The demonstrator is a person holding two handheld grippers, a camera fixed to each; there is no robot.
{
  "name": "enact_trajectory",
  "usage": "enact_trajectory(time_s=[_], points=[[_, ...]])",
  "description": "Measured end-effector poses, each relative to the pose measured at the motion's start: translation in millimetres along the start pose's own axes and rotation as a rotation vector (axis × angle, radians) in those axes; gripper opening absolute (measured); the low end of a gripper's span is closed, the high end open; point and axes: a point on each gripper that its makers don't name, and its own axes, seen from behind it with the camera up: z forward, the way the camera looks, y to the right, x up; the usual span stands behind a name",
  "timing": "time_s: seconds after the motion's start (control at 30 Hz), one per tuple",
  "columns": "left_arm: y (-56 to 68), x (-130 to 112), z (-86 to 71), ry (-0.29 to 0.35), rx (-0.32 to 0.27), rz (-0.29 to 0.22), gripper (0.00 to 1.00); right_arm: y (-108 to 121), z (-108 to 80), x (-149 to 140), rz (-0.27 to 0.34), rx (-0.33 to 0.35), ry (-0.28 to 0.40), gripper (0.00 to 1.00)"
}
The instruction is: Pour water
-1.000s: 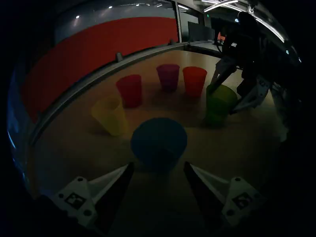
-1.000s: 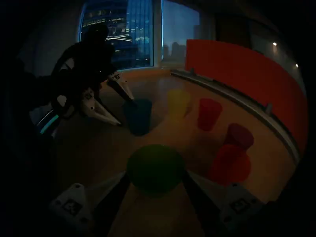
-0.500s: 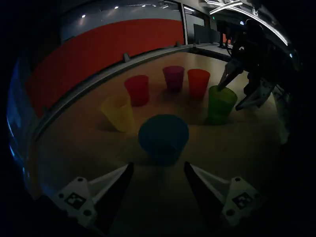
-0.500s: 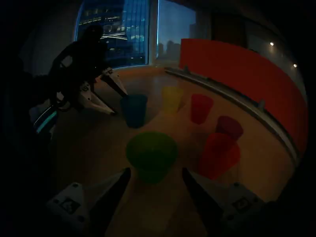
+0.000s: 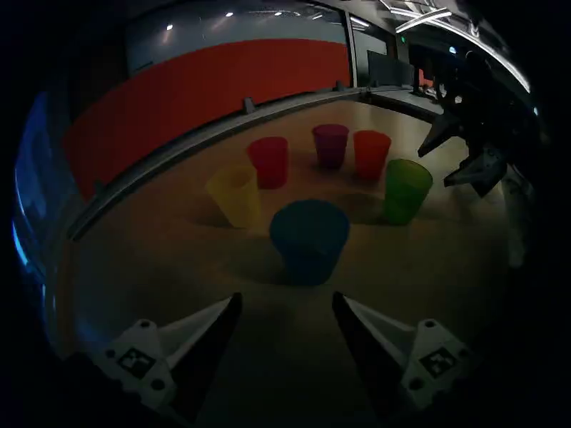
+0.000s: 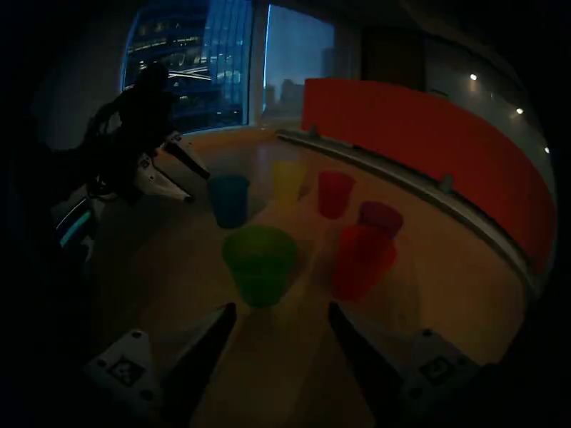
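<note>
- Dimly lit wooden desk (image 5: 178,250).
- Left tongs (image 5: 285,296) spread wide, empty; blue cup (image 5: 310,239) just ahead, untouched.
- Right tongs (image 6: 280,307) spread wide, empty; green cup (image 6: 260,264) just ahead, untouched.

The left gripper (image 5: 285,298) is showing two dark, pointed jaws on pale grey mounts (image 5: 165,335), each wearing a square black-and-white marker (image 5: 135,362) and small screws (image 5: 146,324); the right gripper (image 6: 282,308) is looking alike.

A dim city office: tall windows (image 6: 296,71) show lit towers (image 6: 214,64), a red partition (image 6: 428,135) borders the wooden table (image 6: 442,271), and strip lights (image 5: 421,16) run overhead.
</note>
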Motion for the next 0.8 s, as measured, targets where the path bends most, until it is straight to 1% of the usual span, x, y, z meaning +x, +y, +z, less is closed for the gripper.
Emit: enact_trajectory(time_s=[0.2, 0.37, 0.47, 0.67, 0.8], points=[[-6.6, 0, -6.5, 0.017, 0.031, -0.026, 0.94, 3, -10.7, 4, 0.022, -0.029, 0.023, 1.00], [-12.5, 2, -13.8, 0.046, 0.067, -0.053, 0.94, 10, -19.8, 6, 0.041, -0.074, 0.047, 1.00], [-19.6, 2, -17.4, 0.064, 0.102, -0.074, 0.94, 18, -25.4, 11, 0.072, -0.118, 0.073, 1.00], [-35.5, 5, -28.4, 0.122, 0.181, -0.116, 0.94, 35, -39.7, 27, 0.143, -0.206, 0.151, 1.00], [-44.3, 8, -35.2, 0.161, 0.220, -0.144, 0.94, 51, -46.9, 33, 0.172, -0.276, 0.185, 1.00]])
